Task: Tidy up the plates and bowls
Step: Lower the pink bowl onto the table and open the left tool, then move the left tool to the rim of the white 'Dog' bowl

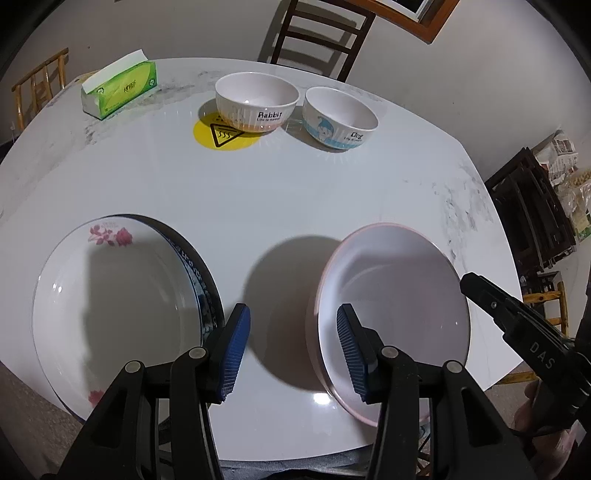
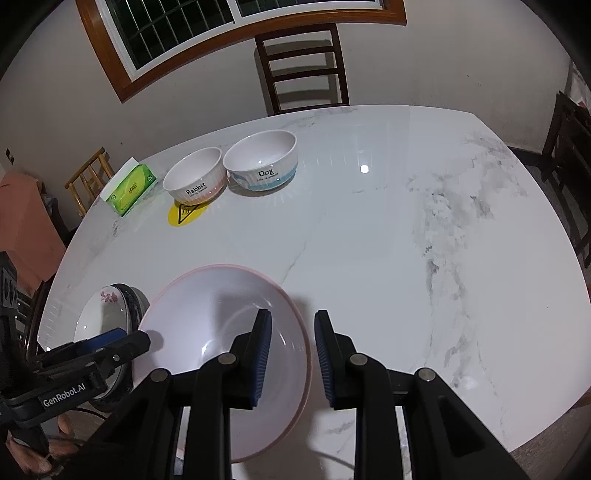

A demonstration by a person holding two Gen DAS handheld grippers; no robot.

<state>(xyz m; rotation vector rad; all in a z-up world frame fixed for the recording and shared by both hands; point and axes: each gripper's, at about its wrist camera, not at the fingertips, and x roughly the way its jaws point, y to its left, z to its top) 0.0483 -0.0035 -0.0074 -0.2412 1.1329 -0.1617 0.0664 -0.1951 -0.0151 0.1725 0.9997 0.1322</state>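
White marble with grey veins covers the desk [image 1: 295, 192], and on its near side we see a pink-rimmed plate [image 1: 399, 295] tipped up off the surface, its hollow facing the left camera and a round shadow just to its left. The left tool [image 1: 293, 310] stands open astride the plate's left rim. 1 blue pad [image 1: 349, 347] sits over the plate's inside and the other is clear of it on the outside, so nothing is pinched there. The right tool [image 2: 293, 314] straddles the opposite rim with a narrow gap. Its 2 pads sit on either side of the plate's wall, and we read it as clamped on the plate and carrying it.

Just left of the tilted plate a white plate with red flowers [image 1: 110, 295] lies flat. It is nested on a dark plate with a blue pattern [image 1: 207, 295], whose edge shows along the right side.

At the far side of the desk 2 bowls stand upright and close together. The bowl marked Rabbit [image 1: 256, 101] rests partly on a yellow warning sticker [image 1: 218, 136], and the bowl marked Dog [image 1: 340, 118] is on its right. A green tissue pack [image 1: 120, 86] lies further left, and a dark wooden chair [image 1: 317, 33] stands behind the desk.
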